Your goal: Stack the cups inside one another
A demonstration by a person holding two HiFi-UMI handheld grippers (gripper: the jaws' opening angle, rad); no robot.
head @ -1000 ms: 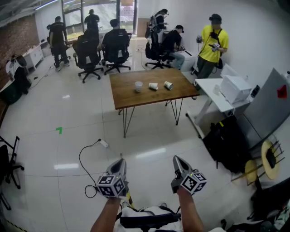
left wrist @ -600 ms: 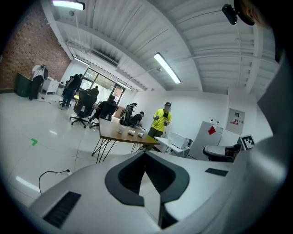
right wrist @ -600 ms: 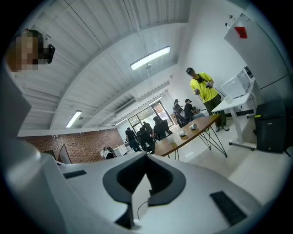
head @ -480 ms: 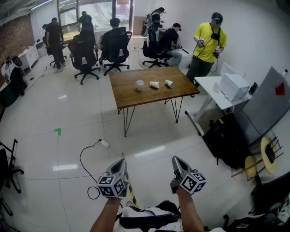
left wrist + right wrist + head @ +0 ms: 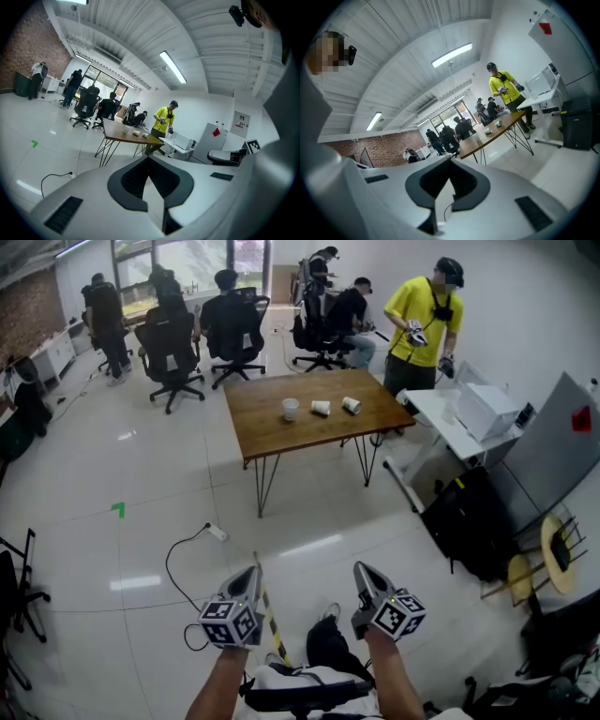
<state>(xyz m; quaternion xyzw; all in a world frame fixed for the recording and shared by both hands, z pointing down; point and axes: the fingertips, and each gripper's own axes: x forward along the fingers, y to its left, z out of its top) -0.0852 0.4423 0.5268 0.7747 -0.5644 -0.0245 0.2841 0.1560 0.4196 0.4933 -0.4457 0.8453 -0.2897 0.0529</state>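
Note:
Three white paper cups rest on a wooden table (image 5: 272, 435) far ahead of me: one upright cup (image 5: 291, 409) and two lying on their sides (image 5: 321, 408) (image 5: 351, 405). In the head view my left gripper (image 5: 252, 570) and right gripper (image 5: 360, 568) are held side by side low over the floor, well short of the table. Both are shut with nothing between the jaws. The left gripper view shows its jaws (image 5: 149, 157) tip to tip, with the table (image 5: 123, 137) small in the distance. The right gripper (image 5: 451, 159) looks the same, table (image 5: 487, 136) beyond.
A cable with a power strip (image 5: 215, 534) lies on the tiled floor between me and the table. A white desk with a printer (image 5: 483, 411) and a black bag (image 5: 469, 531) stand at the right. A person in yellow (image 5: 422, 320) stands by the table's far right corner; seated people and office chairs (image 5: 169, 352) lie beyond.
Both grippers and my view have moved forward toward the table. The person in yellow has shifted a little. The jaws have stayed shut.

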